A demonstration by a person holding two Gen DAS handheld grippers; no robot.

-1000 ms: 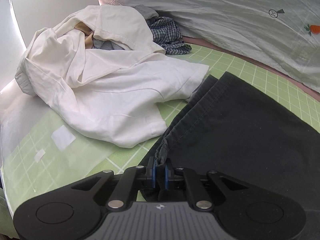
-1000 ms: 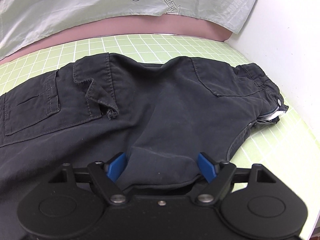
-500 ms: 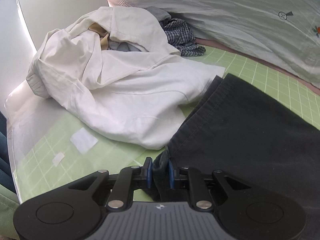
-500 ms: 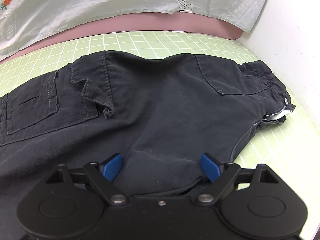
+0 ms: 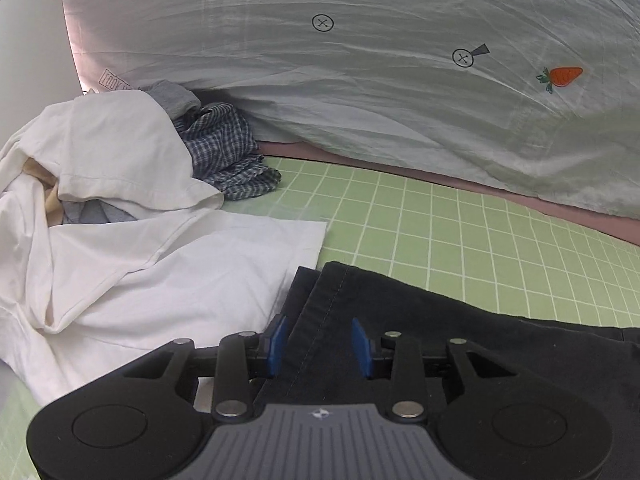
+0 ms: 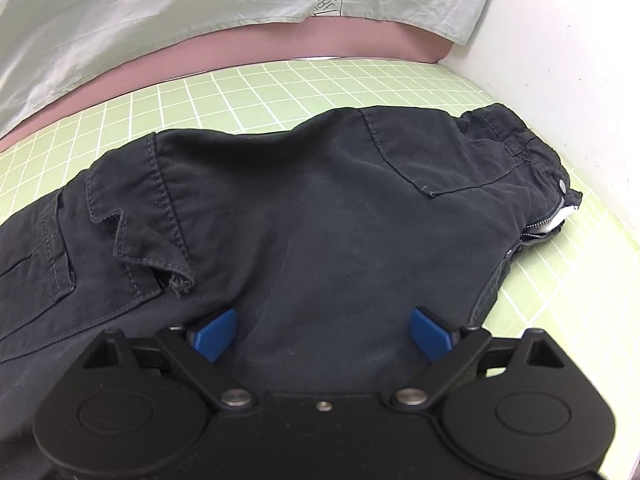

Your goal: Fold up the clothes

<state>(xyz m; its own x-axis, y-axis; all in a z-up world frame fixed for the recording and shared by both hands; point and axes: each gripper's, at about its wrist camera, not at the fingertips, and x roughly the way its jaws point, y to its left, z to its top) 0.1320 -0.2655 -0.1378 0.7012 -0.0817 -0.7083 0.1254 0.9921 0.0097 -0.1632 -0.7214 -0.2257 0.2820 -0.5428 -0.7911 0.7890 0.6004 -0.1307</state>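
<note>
The left gripper [image 5: 319,346] is opening its jaws over the hem of the dark trousers [image 5: 460,344], and the blue pads [image 5: 277,340] are not pressing the cloth that is lying between them. Left of the trousers, a white shirt [image 5: 132,256] is lying crumpled on the green grid mat [image 5: 460,236]. Behind the shirt, a checked garment [image 5: 230,156] is resting against the pale sheet [image 5: 380,80].
</note>
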